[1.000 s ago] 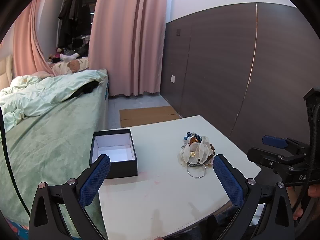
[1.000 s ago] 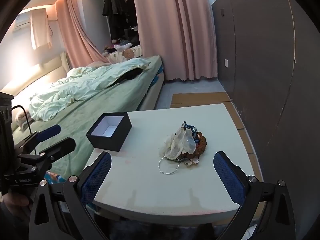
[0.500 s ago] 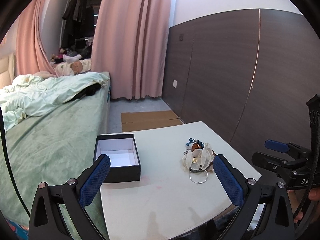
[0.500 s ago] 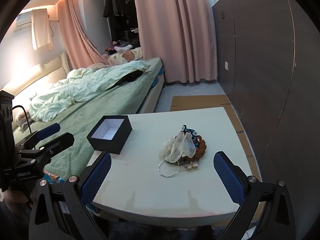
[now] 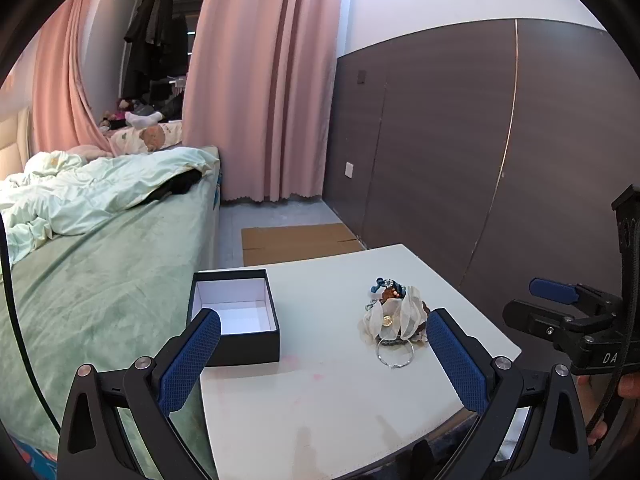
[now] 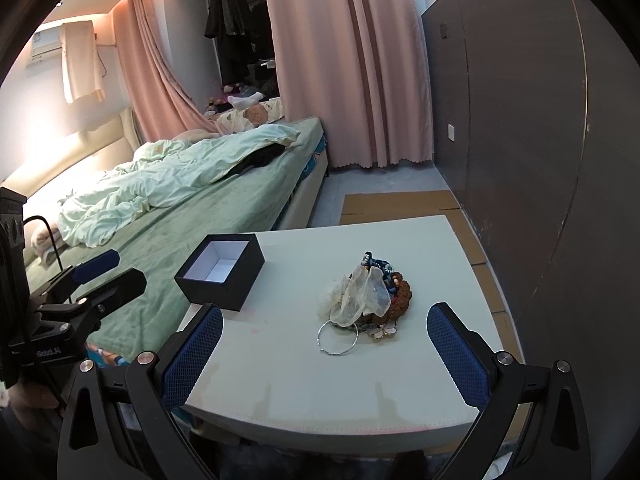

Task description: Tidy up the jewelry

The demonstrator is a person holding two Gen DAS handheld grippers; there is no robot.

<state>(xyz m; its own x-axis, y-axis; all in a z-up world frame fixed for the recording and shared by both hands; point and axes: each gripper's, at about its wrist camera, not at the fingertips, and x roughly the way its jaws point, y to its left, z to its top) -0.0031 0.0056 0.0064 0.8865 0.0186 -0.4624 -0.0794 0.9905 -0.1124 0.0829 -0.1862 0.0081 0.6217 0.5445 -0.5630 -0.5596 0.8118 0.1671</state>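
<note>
**Right wrist view: jewelry heaped mid-surface, box empty, both grippers spread wide**

Right wrist view. White surface. Jewelry pile sits about mid-surface, toward the right edge. Open black box stands at the left edge, well apart from the pile; white lining, nothing seen inside. Silver hoop lies flat on the pile's near side, its far arc tucked under the gauzy fabric piece.

Right gripper hangs short of the near edge, jaws wide, holding nothing. Left gripper the same: jaws wide, empty, box ahead to its left.

Handling, as judged:
- All of it looks light. Any single piece should lift with little force.
- Hoop is thin, stiff wire, likely slippery and lying flush; pinch across the free near arc, and it may need tipping up first.
- Fabric piece is soft and will crush; take it at a gathered fold.
- Brown beads look hard and round, apt to roll or drag neighbours along.
- Pile is tangled, so one pull may bring several pieces.

Hard to read: the blue item at the pile's far side is too small to identify. What lies beneath the fabric is hidden. The pale flower-shaped bit by the hoop is unclear. The surface's near corners are cut off behind the gripper frames.
</note>
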